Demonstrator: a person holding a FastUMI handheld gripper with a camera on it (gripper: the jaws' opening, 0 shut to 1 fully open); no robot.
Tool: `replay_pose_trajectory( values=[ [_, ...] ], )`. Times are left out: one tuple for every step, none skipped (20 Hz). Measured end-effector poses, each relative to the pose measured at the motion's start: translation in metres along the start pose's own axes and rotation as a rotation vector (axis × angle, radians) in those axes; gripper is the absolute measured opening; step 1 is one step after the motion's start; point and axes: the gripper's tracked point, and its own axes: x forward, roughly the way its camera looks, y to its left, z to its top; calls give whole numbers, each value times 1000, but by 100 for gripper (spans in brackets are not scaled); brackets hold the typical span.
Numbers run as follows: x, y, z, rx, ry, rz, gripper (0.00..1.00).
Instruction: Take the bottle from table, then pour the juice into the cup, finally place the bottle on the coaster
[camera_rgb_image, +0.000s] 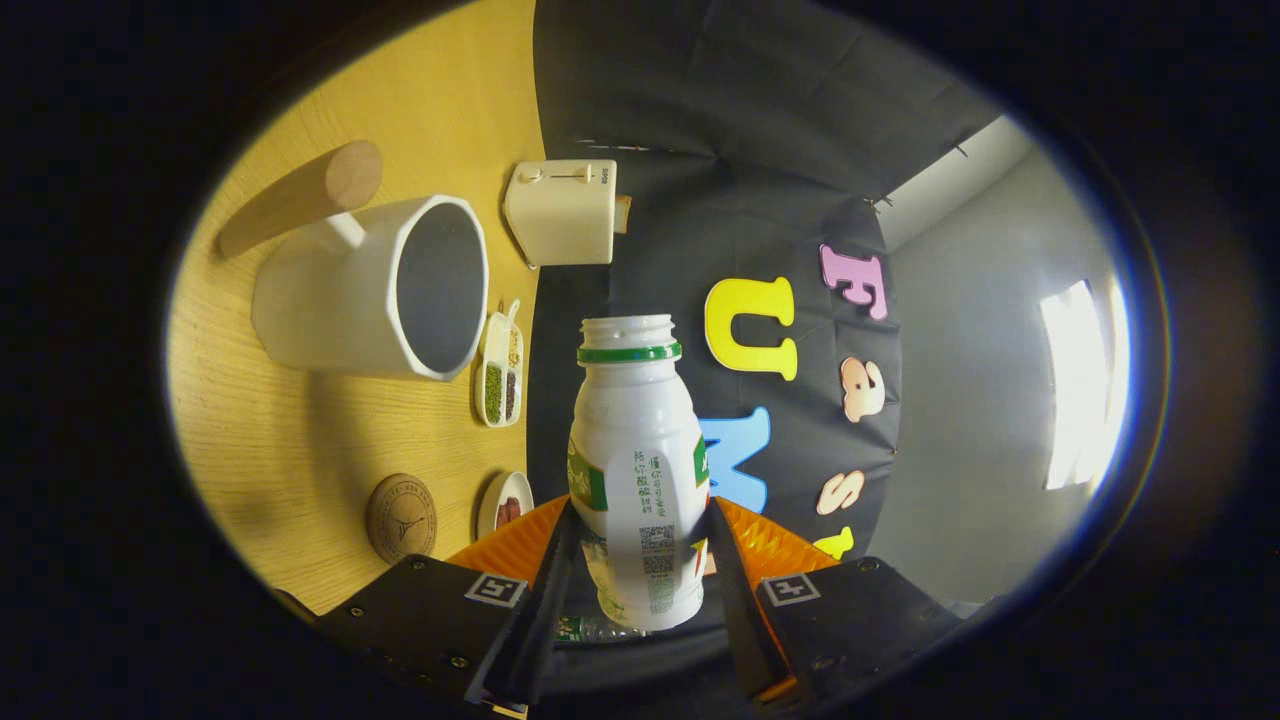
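Two fingers of gripper (640, 560) pinching bottle (637, 470), tipped for pouring. Next, probably: swinging the open mouth toward cup (375, 290) at ten o'clock, above its rim.

Gripper (640, 555) fingers clamp the white bottle (638, 470) from both sides, low on its body; cap off, green ring at neck. View is rolled sideways, so wooden table (290, 450) sits to one side. On it: white cup (375, 290) w/ wooden handle, mouth open toward bottle, apart from it. Round coaster (401, 517) near the finger bases. Cream toaster (560, 212) beyond cup. Divided dish (500, 372) btw cup and bottle holds prob. beans/grains. Small plate (505, 503) beside coaster.
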Motion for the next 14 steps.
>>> replay_pose_trajectory(
  values=[
    [1, 0, 1, -6, -3, -1, 71],
    [0, 0, 2, -9, -4, -2, 70],
    [1, 0, 2, -13, -5, -3, 70],
    [1, -1, 2, -16, -6, -4, 70],
    [1, -1, 2, -20, -6, -4, 70],
    [0, -1, 3, -25, -7, -6, 71],
    [1, -2, 3, -30, -6, -6, 70],
    [0, -2, 2, -32, -7, -6, 70],
    [1, -2, 2, -33, -7, -6, 70],
    [1, -2, 2, -34, -7, -6, 71],
    [1, -3, 2, -36, -8, -7, 70],
    [1, -3, 3, -37, -8, -9, 70],
    [0, -4, 2, -39, -9, -11, 71],
    [0, -5, 2, -40, -9, -12, 71]
  ],
)
